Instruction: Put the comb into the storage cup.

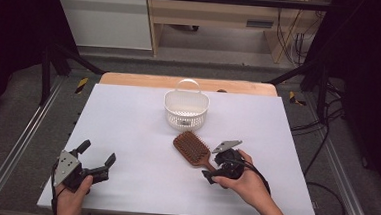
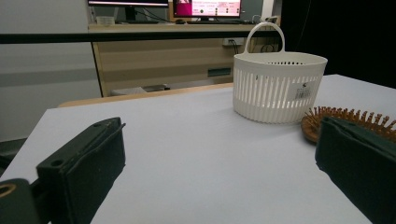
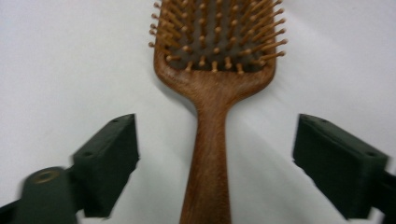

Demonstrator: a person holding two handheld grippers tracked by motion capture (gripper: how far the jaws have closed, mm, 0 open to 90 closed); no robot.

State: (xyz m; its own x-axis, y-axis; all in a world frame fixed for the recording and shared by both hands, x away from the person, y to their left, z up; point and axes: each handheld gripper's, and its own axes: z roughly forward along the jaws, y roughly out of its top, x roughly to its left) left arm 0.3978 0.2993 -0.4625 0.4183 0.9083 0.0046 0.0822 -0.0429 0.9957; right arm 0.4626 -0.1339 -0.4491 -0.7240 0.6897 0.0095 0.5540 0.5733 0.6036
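The right tongs lie low on the surface, jaws wide astride the wooden hairbrush handle — not pressing it; the hand cups them from behind. The left tongs rest gaping, empty — aimed toward the white basket.

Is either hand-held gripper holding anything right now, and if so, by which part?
Nothing is held. The right hand-held gripper has its jaws open on either side of the hairbrush handle without touching it. The left hand-held gripper is open over bare table.

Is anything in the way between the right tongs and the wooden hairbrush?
No, nothing visible. The right tongs are open with the hairbrush handle lying between the jaws, which don't touch it. Only bare table lies around it; the white basket stands beyond the bristle end.
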